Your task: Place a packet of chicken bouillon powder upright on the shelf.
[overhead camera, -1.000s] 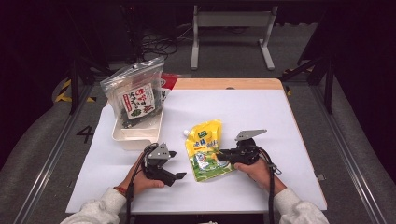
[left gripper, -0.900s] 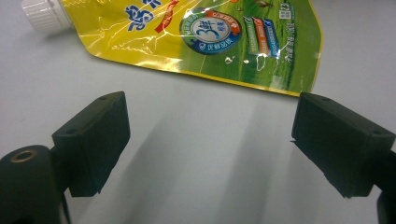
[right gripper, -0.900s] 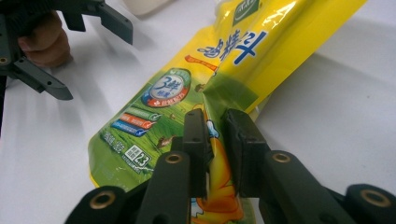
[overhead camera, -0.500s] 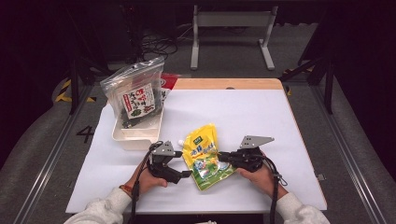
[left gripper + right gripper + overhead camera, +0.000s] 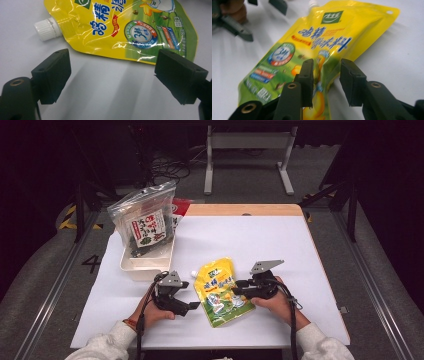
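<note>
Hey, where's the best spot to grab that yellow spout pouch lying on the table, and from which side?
Probably the pouch's long side edge, coming in level from the right, where the right gripper already straddles it. The pouch lies flat on the white table, so only its thin edges fit between jaws. The small white cap at the far corner looks harder to pinch.

Big blue Chinese words on the yellow pouch, "3鲜" in its round blue badge, "4" on the floor left of the table

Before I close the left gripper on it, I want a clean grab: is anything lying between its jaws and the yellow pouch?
Nothing visible: bare white table lies between the open left gripper and the yellow pouch.
</note>
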The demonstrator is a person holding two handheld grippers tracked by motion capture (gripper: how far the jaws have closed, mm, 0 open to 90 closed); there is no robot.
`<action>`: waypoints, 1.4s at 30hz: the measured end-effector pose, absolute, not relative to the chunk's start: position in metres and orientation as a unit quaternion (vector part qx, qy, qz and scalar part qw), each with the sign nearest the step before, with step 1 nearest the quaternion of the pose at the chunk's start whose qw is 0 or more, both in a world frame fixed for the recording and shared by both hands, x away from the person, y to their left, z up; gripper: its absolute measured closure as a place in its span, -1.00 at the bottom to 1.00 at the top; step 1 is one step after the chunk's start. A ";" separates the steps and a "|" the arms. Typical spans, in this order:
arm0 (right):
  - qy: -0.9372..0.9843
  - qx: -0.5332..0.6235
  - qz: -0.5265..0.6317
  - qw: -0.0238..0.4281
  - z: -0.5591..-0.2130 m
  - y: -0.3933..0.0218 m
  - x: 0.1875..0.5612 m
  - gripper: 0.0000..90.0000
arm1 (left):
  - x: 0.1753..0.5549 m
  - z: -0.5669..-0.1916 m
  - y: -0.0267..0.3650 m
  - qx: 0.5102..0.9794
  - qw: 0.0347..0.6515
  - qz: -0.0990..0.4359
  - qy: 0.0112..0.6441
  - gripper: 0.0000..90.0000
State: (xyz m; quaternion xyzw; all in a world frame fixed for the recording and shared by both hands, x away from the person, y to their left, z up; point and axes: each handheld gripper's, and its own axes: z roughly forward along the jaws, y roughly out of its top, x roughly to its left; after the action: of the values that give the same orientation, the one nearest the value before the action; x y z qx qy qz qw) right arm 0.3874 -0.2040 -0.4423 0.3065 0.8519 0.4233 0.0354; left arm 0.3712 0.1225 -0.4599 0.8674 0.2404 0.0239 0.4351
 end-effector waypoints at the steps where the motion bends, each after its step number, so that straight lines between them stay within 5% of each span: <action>1: 0.853 0.314 0.416 0.021 -0.443 -0.201 0.393 0.24 | 0.371 -0.460 0.122 0.868 0.434 0.024 0.239 -0.68; 5: 0.846 0.348 0.404 0.000 -0.447 -0.194 0.406 0.12 | 0.371 -0.461 0.122 0.870 0.430 0.024 0.239 -0.68; 13: 0.854 0.326 0.405 0.002 -0.442 -0.183 0.402 0.94 | 0.371 -0.463 0.123 0.871 0.426 0.023 0.244 -0.68; 33: 0.819 0.229 0.519 0.090 -0.421 -0.182 0.364 0.96 | 0.370 -0.448 0.110 0.846 0.478 -0.016 0.238 -0.68; 38: 0.812 0.212 0.537 0.090 -0.418 -0.174 0.356 0.95 | 0.369 -0.436 0.112 0.828 0.504 0.011 0.244 -0.51; 42: 0.805 0.215 0.545 0.093 -0.416 -0.174 0.355 0.93 | 0.373 -0.430 0.123 0.813 0.528 0.020 0.246 -0.01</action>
State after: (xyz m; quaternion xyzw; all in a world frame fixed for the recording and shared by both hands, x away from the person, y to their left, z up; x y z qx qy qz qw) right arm 0.3550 -0.1738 -0.4165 0.2149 0.8048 0.5453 0.0935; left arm 0.3727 0.1228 -0.4298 0.8128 0.2455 0.0201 0.5279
